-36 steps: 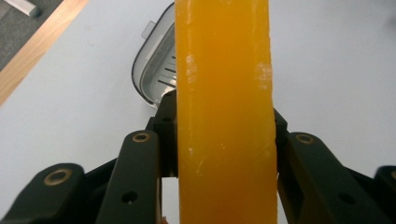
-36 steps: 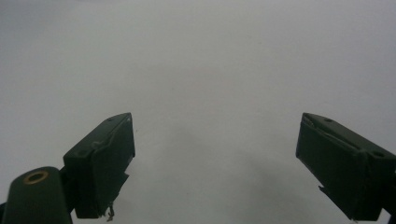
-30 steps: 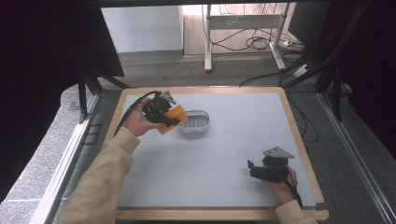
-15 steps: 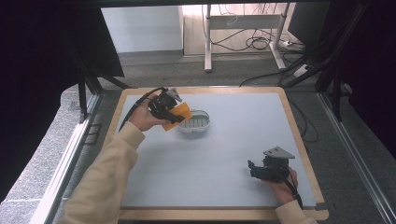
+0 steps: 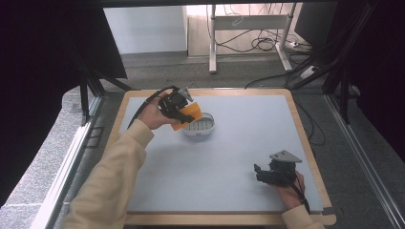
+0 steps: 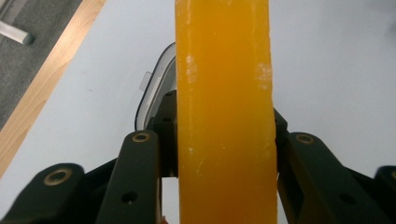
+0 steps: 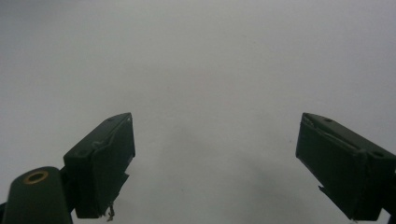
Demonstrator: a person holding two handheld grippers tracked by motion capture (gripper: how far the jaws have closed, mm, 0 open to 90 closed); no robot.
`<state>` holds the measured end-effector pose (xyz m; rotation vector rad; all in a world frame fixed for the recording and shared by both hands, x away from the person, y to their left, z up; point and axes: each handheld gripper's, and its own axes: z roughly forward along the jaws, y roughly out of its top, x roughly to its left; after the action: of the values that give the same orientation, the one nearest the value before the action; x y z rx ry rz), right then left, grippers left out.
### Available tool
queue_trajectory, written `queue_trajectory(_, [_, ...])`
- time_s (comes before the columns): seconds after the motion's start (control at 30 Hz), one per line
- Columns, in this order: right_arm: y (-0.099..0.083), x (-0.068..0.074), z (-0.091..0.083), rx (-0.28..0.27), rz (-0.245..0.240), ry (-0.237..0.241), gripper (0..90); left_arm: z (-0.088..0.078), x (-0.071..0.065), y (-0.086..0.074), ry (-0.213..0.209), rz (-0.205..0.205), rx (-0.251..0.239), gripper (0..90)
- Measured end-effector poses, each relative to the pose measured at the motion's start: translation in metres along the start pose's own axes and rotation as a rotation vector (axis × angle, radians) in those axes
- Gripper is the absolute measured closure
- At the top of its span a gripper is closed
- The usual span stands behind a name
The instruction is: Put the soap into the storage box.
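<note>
Upper left of the high view: our left gripper [image 5: 184, 113] clamps the orange block [image 6: 224, 112] above the white dish [image 5: 200, 127]; a tilted release could tip it out. Our right gripper [image 5: 263, 174] rests wide open, empty.

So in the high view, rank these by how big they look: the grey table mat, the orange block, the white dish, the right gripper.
1. Grey table mat, by far the largest.
2. Right gripper and white dish: look alike, not ranked.
3. Orange block, smallest, though the left gripper partly covers it.
</note>
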<state>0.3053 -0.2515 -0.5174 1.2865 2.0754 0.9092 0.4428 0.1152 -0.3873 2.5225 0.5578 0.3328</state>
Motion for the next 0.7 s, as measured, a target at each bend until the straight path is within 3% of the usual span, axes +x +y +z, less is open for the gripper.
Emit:
queue_trajectory(0.13, [0.0, 0.0, 0.0, -0.002, 0.0, -0.004, 12.1, 0.009, 0.001, 0.002, -0.023, -0.001, -0.009, 61.7])
queue_trajectory(0.23, [0.0, 0.0, 0.0, -0.001, 0.0, -0.005, 12.0, 0.017, 0.002, 0.004, -0.034, 0.026, 0.001, 61.7])
queue_trajectory(0.7, [-0.001, -0.002, 0.0, 0.006, 0.001, -0.011, 12.1, 0.038, 0.011, 0.008, -0.049, 0.063, 0.037, 61.7])
